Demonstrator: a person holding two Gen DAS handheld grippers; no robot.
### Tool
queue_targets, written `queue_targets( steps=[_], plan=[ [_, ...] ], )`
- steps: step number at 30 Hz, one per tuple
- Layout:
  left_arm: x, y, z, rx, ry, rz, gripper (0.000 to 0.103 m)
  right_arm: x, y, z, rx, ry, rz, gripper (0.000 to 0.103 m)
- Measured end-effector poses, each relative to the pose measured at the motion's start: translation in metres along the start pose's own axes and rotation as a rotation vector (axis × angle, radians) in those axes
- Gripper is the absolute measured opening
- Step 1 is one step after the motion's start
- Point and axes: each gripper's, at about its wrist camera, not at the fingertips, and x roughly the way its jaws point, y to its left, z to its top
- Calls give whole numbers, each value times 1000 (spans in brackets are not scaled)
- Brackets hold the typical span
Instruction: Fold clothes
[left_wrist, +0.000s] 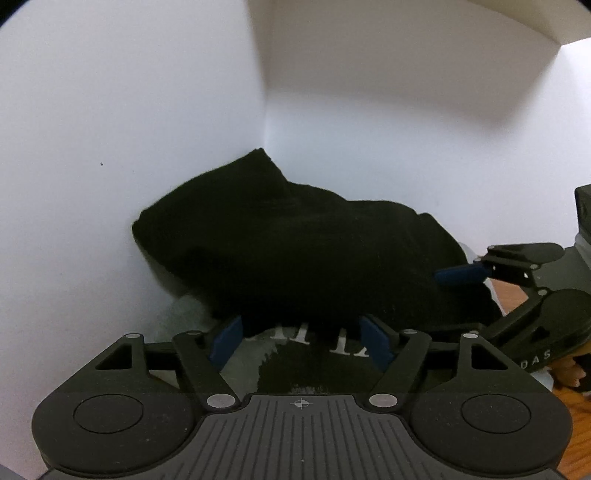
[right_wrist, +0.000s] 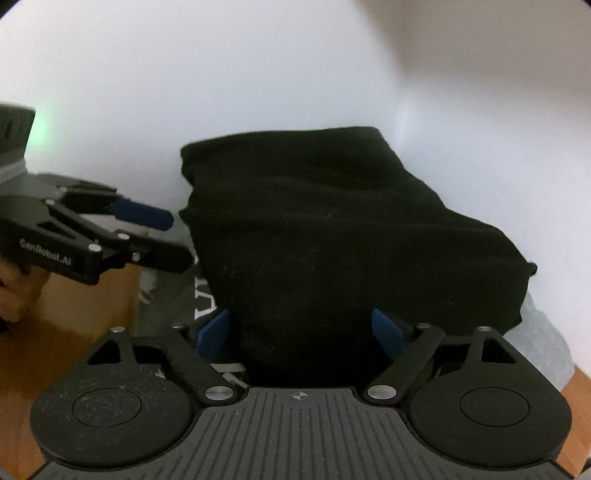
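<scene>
Both tongs are standing with their blue pads spread apart, and I am gripping nothing with either. The left gripper is hovering low with its pads open on either side of the near edge of the black garment, and the right gripper is doing the same from its own side. The garment is sitting as a compact folded bundle, pushed back into the corner of the white walls and resting on top of a grey printed garment with white lettering.

I am judging only how things lie: the black piece is already looking folded and stacked. Whether I am backing off after setting it down or coming in to tidy it, I cannot settle from here. Either way, I am keeping the pads level with the stack and moving slowly, since a pad catching the soft top layer could drag the fold open or shove the bundle crooked against the wall.

The left wrist view is showing the wall corner behind the bundle, the lettering on the grey piece between my pads, and the right gripper coming in from the side over a strip of wooden table. The right wrist view is giving me the squarer, flatter top of the bundle, the left gripper's branded side, part of the hand holding it, and a pale grey fabric poking out under the far right edge.
</scene>
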Motion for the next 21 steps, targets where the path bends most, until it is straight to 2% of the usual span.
queue_targets(
  steps=[7, 10, 14, 16, 17, 18, 19, 21],
  plan=[
    [-4, 6, -3, -6, 4, 3, 76, -22, -12, -8, 166, -41, 26, 83],
    [-6, 8, -3, -11, 9, 6, 77, -23, -13, -8, 172, -32, 14, 82],
    [-10, 8, -5, -17, 16, 6, 77, -17, 1, -6, 30, -11, -42, 83],
    [-12, 7, -6, -11, 20, 12, 77, -21, 4, 0, -9, -19, -65, 77],
    [-13, 7, -6, -7, 21, 15, 77, -28, 2, 5, -8, -35, -72, 64],
    [-13, 6, -6, -4, 23, 17, 77, -35, 0, 11, -6, -51, -79, 29],
    [-13, 6, -6, -2, 25, 22, 77, -42, -2, 17, -4, -66, -86, 20],
    [-13, 6, -6, -3, 40, 37, 77, -55, -6, 28, 0, -98, -100, 13]
  ],
)
